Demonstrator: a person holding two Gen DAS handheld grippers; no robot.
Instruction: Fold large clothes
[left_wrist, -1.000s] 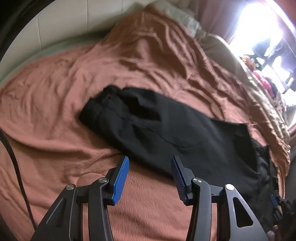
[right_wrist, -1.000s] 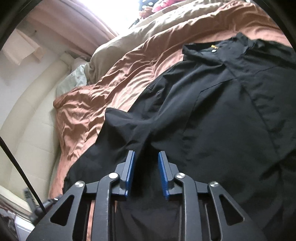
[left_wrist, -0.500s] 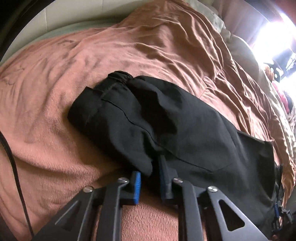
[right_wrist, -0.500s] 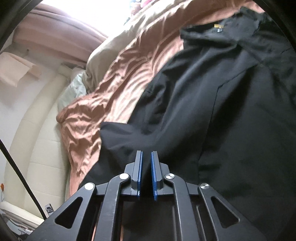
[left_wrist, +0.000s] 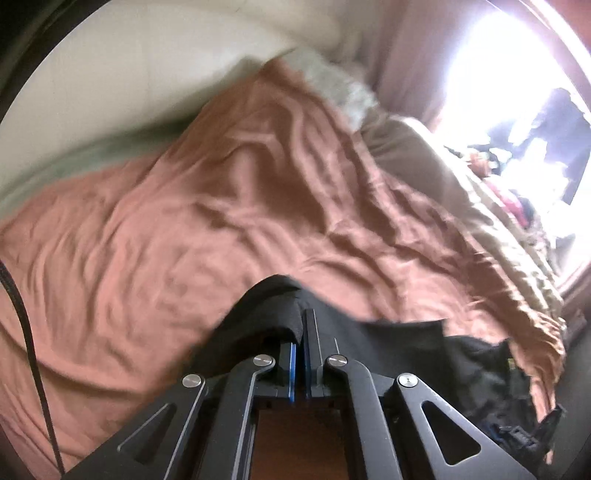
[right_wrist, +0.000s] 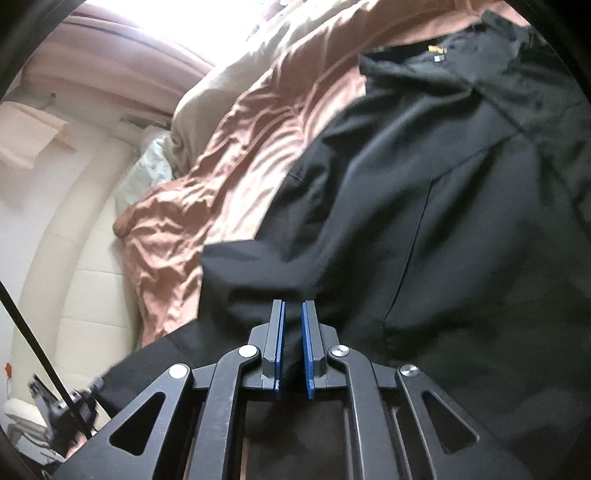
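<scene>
Clamping a fold of the black garment (left_wrist: 273, 314), the left gripper (left_wrist: 300, 334) has its blue pads pressed together, with dark cloth bunched over and between the tips. From that pinch the fabric falls away toward 4 o'clock in the left wrist view, where more of the garment lies crumpled near the edge of the frame. Beyond the tips, from 9 o'clock round to 2 o'clock, spreads the rumpled rust-brown blanket (left_wrist: 221, 206), and a beige duvet (left_wrist: 436, 147) runs along its far side toward the glaring window (left_wrist: 509, 66) at 1 o'clock. A cream padded headboard (left_wrist: 110, 66) fills the 11 o'clock corner.

The right gripper (right_wrist: 293, 325) shows a narrow gap between its blue pads, and the jaws are opening; black cloth sits in the gap, though whether the pads press on it is not clear. The garment (right_wrist: 443, 221) covers most of the right wrist view from 12 o'clock to 5 o'clock, lying spread on the blanket (right_wrist: 229, 155), with a small yellow label (right_wrist: 436, 50) near its collar at 1 o'clock. The headboard (right_wrist: 74, 277) curves down the 9 o'clock side.
</scene>
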